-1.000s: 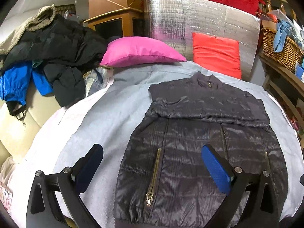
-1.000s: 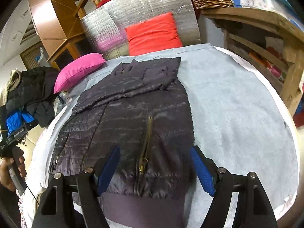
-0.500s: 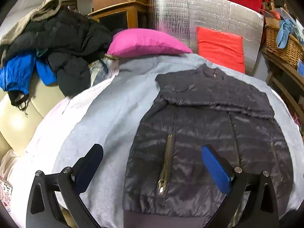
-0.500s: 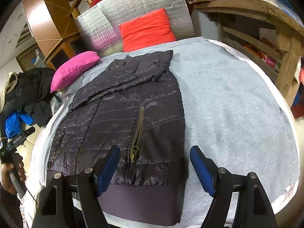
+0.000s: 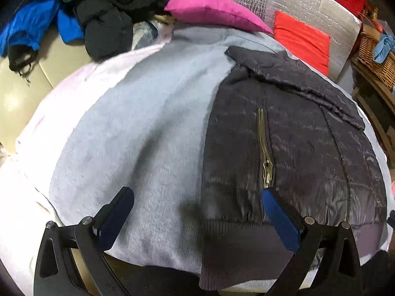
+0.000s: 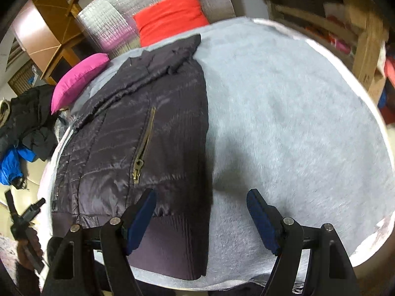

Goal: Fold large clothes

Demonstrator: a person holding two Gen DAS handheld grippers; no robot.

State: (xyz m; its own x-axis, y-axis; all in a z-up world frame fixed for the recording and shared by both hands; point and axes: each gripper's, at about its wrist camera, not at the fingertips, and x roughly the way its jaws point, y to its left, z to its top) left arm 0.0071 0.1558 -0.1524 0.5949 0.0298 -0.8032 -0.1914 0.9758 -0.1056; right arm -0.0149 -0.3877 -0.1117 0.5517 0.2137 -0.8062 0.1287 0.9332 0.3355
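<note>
Jacket (image 5: pixel 284 135) flat on blanket (image 5: pixel 148 123), sleeves already folded; hem fold remains. Left tongs (image 5: pixel 197 212) and right tongs (image 6: pixel 201 212) wide, empty.

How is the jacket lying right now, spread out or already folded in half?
Spread out: the jacket lies full-length; only its sleeves are folded across the chest.

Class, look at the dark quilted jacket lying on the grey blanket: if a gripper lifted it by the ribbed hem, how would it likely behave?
The jacket would probably droop, since its folded sleeves already lie limp. Its shiny quilted shell looks slippery, so the matte ribbed hem likely grips better. The puffy filling suggests it is light for its size.
</note>
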